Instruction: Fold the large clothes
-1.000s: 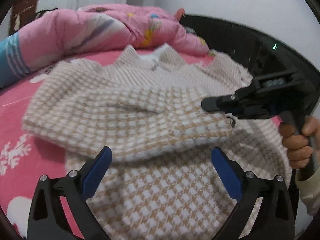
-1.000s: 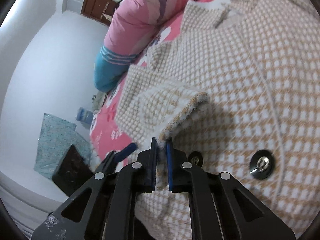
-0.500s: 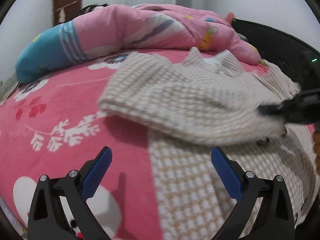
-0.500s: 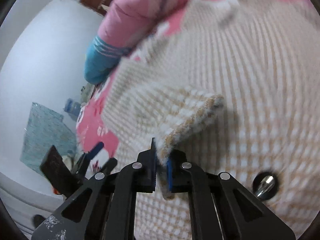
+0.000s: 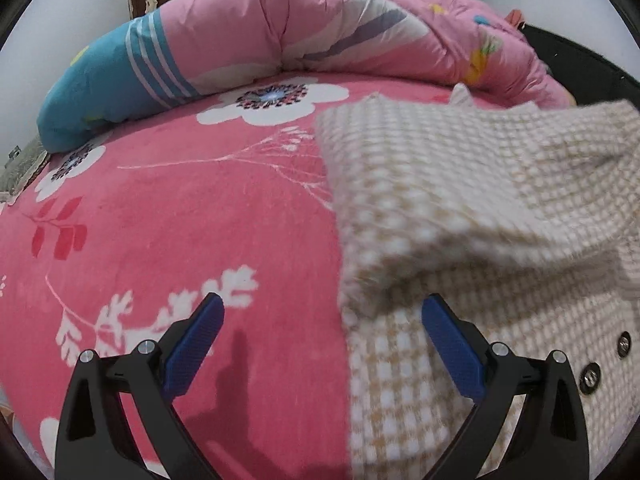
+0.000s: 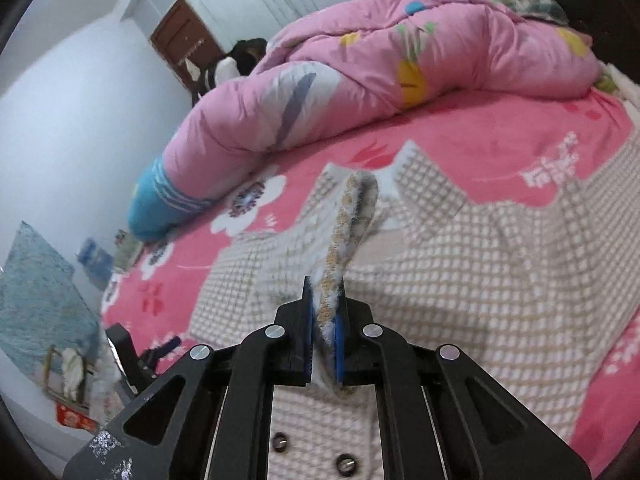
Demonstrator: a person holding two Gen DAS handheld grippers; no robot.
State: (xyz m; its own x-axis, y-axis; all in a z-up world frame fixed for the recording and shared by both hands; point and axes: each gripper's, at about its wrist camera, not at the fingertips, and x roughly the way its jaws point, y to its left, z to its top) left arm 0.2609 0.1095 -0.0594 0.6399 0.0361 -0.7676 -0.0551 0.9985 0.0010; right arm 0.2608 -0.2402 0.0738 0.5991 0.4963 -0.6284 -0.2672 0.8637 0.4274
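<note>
My left gripper stands with its blue pads spread wide and nothing between them, low over the pink flowered bedspread, at the left edge of the thick beige-and-white checked knit coat lying on the bed.

In the right wrist view my right gripper is pinched tight on the coat's fuzzy sleeve cuff. The knit looks soft, bulky and floppy, so I'd judge hems and cuffs the safest holds.
</note>
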